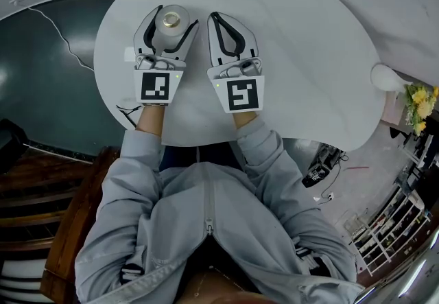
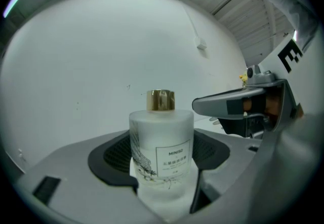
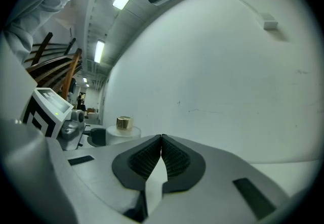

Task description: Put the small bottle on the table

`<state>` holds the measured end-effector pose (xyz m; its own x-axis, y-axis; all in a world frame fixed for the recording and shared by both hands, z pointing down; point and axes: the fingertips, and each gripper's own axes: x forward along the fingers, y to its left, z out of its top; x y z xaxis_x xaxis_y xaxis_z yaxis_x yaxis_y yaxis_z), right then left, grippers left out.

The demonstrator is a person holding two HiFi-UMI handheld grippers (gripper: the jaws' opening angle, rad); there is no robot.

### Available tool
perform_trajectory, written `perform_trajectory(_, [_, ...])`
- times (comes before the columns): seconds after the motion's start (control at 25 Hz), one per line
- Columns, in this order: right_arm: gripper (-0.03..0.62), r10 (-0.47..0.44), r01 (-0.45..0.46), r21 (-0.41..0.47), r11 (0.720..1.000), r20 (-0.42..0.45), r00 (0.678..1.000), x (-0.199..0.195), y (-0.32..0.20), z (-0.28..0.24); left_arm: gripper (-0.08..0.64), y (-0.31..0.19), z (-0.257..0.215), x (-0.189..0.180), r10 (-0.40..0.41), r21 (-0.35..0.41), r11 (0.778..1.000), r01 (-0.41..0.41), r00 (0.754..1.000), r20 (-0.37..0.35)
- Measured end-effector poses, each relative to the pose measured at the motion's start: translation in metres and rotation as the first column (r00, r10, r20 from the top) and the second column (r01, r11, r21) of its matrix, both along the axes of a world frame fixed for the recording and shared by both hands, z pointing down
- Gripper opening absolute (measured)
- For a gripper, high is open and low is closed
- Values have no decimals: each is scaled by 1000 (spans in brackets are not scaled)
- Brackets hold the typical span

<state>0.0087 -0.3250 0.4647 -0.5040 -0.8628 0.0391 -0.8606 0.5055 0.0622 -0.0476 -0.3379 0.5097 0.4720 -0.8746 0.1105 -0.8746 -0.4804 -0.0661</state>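
White tabletop point(image 1: 309, 55) lies under both grippers. On it, the left gripper point(image 1: 175, 16) clamps the small bottle point(image 2: 162, 147) upright between its pads, while the right gripper point(image 3: 161, 139) is closed and empty. Letting go before the base seats flat could tip it over.

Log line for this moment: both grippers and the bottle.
left gripper: shut on small bottle | right gripper: shut, empty | small bottle: upright, over table | touchdown: cannot tell
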Motion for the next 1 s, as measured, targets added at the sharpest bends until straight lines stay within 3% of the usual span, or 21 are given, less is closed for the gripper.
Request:
perform_trajectory(0.16, [26,-1,1,-14,1000,5,1000,-3,3,4,331,3,16,-1,23,-66,998,-19,998,56])
perform_trajectory(0.48, [26,0,-1,-31,1000,-9,1000,1,2,11,331,-1,25,2,22,-81,997,-20,999,27])
perform_trajectory(0.72, [26,-5,4,-43,999,-19,1000,-1,2,20,331,-2,32,2,27,-134,991,-25,1000,15])
perform_trajectory(1.0, [26,-9,8,-45,999,-17,1000,-4,1,20,331,-5,40,4,36,-188,982,-28,998,42])
